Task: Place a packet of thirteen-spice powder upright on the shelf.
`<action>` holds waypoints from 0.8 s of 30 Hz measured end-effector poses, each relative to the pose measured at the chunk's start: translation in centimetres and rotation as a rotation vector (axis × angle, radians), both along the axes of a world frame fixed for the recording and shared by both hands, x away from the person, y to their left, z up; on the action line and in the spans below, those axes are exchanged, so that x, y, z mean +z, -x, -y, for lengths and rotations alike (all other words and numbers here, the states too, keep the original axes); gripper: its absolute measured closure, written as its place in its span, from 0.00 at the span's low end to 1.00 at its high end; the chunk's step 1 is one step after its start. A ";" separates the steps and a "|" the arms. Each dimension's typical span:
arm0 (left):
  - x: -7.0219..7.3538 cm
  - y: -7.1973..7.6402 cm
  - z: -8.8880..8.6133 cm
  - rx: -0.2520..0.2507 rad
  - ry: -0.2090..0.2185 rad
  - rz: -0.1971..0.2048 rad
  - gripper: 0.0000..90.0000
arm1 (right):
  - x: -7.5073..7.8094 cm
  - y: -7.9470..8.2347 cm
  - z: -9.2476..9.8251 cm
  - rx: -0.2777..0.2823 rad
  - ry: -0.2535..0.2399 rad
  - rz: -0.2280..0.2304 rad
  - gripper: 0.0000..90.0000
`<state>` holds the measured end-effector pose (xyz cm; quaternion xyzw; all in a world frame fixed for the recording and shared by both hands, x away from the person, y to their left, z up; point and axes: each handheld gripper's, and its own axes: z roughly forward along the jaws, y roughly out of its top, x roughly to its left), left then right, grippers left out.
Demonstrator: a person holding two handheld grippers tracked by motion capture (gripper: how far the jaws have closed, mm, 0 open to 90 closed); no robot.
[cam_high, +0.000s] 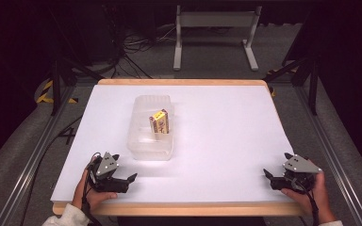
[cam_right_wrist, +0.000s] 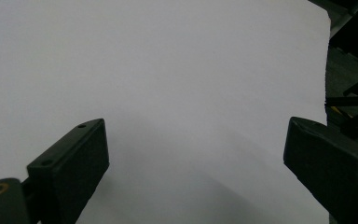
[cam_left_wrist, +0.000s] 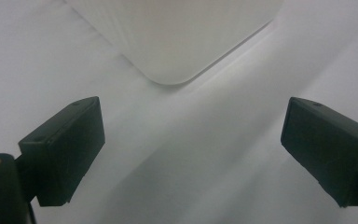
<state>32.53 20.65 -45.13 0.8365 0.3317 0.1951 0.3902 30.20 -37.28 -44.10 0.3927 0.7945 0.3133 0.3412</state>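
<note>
Resting near the table's (cam_high: 226, 141) front edge, both jaws wide and empty; best kept clear of the bin (cam_high: 152, 141) holding the small box (cam_high: 160, 122).

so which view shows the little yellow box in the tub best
The high view: the yellow box stands upright inside the clear tub, its printed face visible. The left gripper view catches just a rounded corner of the tub, with the box not discernible. The right gripper view looks across the bare white tabletop.

A yellow and dark red small box (cam_high: 160, 121) stands inside the translucent whitish plastic container (cam_high: 143, 146); beneath the container, the table (cam_high: 226, 136) is white, wood-edged.
</note>
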 end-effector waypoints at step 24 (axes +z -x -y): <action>0.1 -0.2 -0.2 0.018 0.011 0.001 0.07 | 0.3 0.1 -0.1 -0.006 -0.007 0.012 0.08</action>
